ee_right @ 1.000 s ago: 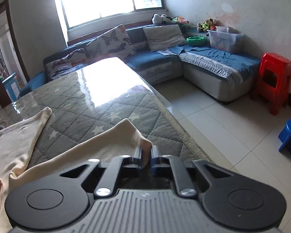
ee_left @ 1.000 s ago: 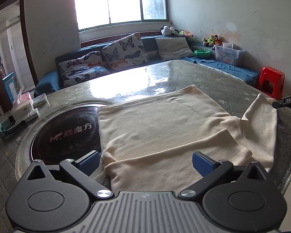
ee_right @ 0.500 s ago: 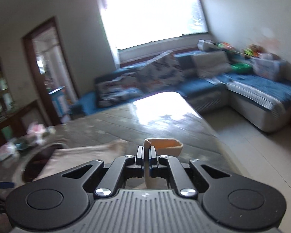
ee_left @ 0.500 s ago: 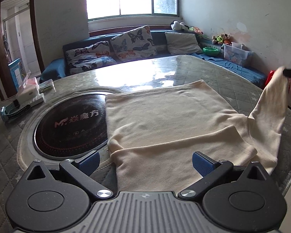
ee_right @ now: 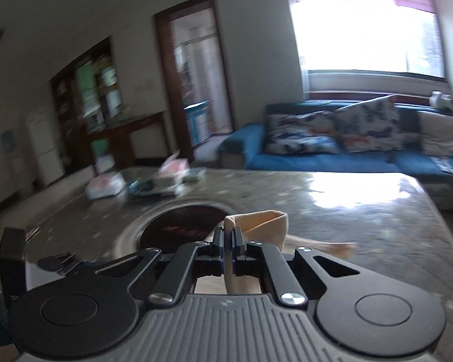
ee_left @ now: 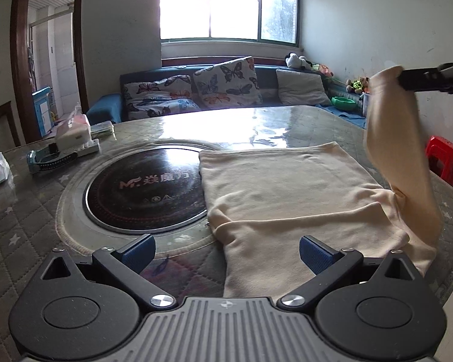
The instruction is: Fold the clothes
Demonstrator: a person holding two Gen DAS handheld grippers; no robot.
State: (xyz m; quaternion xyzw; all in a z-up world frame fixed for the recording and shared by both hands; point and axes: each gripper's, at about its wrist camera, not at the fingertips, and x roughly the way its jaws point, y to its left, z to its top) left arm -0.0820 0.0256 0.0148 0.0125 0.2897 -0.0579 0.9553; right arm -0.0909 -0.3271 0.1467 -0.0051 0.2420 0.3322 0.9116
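A cream garment (ee_left: 287,193) lies flat on the quilted table, beside the round black hob. My left gripper (ee_left: 226,249) is open and empty, low over the garment's near edge. My right gripper (ee_right: 228,236) is shut on the garment's sleeve end (ee_right: 262,221) and holds it high above the table. In the left wrist view the sleeve (ee_left: 395,138) hangs from the right gripper (ee_left: 407,80) at the upper right, down to the garment's right side.
A round black hob (ee_left: 145,190) is set in the table (ee_left: 30,220) left of the garment. Tissue packs and a box (ee_left: 72,138) lie at the far left. A blue sofa (ee_left: 226,90) stands behind; a red stool (ee_left: 444,157) stands right of the table.
My right gripper has lifted the sleeve from the table's right edge and swung it up and toward the left. The left gripper has stayed open and drawn back a little.
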